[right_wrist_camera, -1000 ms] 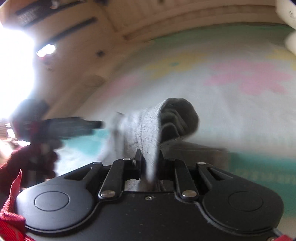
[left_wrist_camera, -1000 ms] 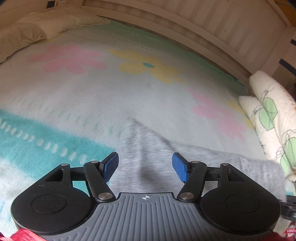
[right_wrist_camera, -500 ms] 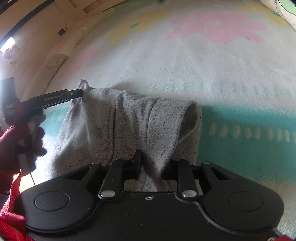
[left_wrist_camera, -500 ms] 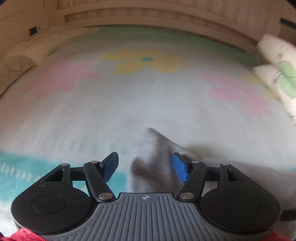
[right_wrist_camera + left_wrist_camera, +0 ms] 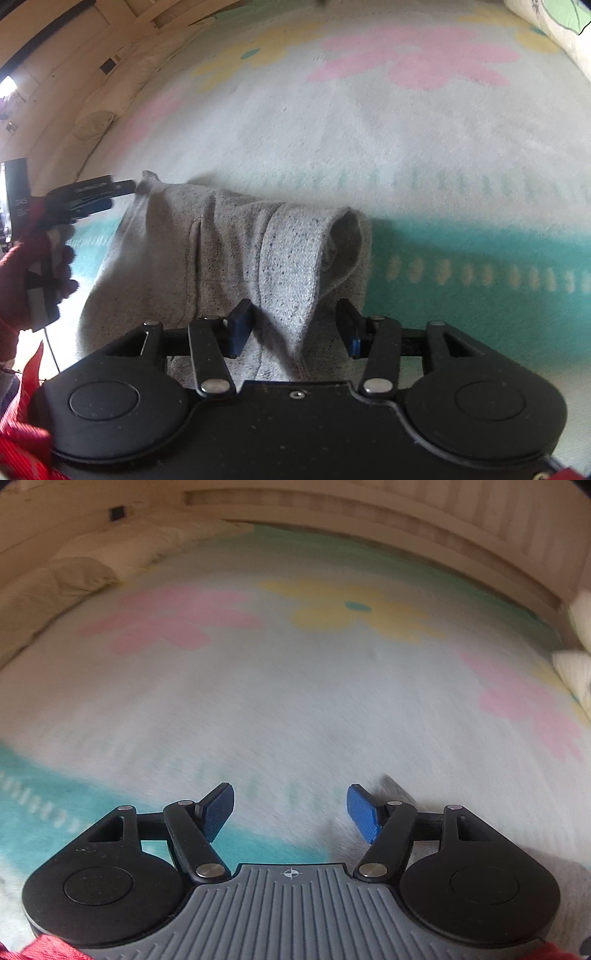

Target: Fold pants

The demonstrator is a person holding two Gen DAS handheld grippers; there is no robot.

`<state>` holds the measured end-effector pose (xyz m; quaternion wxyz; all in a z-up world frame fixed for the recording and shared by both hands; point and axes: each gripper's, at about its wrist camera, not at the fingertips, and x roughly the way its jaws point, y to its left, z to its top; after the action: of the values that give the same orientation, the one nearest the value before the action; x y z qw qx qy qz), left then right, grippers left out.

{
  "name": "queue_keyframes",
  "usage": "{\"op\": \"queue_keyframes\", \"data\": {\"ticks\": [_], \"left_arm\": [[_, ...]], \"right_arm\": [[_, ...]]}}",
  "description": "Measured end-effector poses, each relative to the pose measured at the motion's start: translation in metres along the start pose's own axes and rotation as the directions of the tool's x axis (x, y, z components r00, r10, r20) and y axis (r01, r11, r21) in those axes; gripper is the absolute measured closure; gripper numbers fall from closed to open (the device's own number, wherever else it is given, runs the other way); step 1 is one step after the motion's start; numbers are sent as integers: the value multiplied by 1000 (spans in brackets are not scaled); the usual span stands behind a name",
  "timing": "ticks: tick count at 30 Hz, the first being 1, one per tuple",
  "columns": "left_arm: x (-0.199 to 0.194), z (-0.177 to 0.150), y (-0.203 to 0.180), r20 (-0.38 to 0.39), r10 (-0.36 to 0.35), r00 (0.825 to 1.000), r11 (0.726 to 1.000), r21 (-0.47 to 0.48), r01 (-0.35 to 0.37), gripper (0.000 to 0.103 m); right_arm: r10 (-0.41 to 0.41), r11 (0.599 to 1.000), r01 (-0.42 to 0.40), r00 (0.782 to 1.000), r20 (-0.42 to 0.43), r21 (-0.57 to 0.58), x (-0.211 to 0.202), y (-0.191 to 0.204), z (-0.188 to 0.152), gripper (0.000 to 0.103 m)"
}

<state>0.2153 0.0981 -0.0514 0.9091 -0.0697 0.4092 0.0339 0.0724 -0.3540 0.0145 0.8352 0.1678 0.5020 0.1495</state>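
While the grey pants [image 5: 229,258] lie bunched on the flowered bed blanket [image 5: 406,147], the right hand-held gripper [image 5: 295,328] has just been opening, a fold standing loose between its jaws; the left hand-held gripper [image 5: 290,812] gapes wide, holding nothing.

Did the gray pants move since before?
Yes. The gray pants came down from the air onto the flowered blanket; the right hand-held gripper has just been opening.

A home bedroom: a flowered blanket [image 5: 295,686] covers a bed and fills most of both views, pillows [image 5: 85,572] lie at upper left, and a slatted wooden bed frame [image 5: 480,520] runs along the top.
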Motion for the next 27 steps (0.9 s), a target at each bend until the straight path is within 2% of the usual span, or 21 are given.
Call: {"op": "queue_keyframes", "data": {"ticks": [3,5,9,14,17,20,23,27], "left_arm": [[-18,2,8,21,-34,999,998,-44,35,37],[-30,1,5,29,-76,997,996,-34,77,37],[-52,-9,-16,18,-166,986,985,50,165,37],[-70,-25,-42,-14,-254,967,956,147,254,37],[-71,-33,-53,-43,-277,960,944,175,280,37],[-68,-42,-64,-72,-282,957,934,210,290,37],[-62,-48,-74,-95,-280,955,925,241,295,37],[-55,-61,-80,-135,-270,953,916,270,297,37]], "right_arm": [[-2,1000,1,1000,21,24,-5,-2,1,47],[-1,999,-1,999,43,36,-10,-5,3,45],[3,999,-6,996,93,37,-20,-3,10,44],[-23,999,18,989,147,35,-28,0,22,43],[-18,998,4,974,225,60,-33,-1,25,42],[14,1000,-16,965,260,5,-30,8,26,49],[21,997,1,960,279,-76,-23,23,27,52],[-9,987,48,969,248,-151,-6,38,27,56]]}}
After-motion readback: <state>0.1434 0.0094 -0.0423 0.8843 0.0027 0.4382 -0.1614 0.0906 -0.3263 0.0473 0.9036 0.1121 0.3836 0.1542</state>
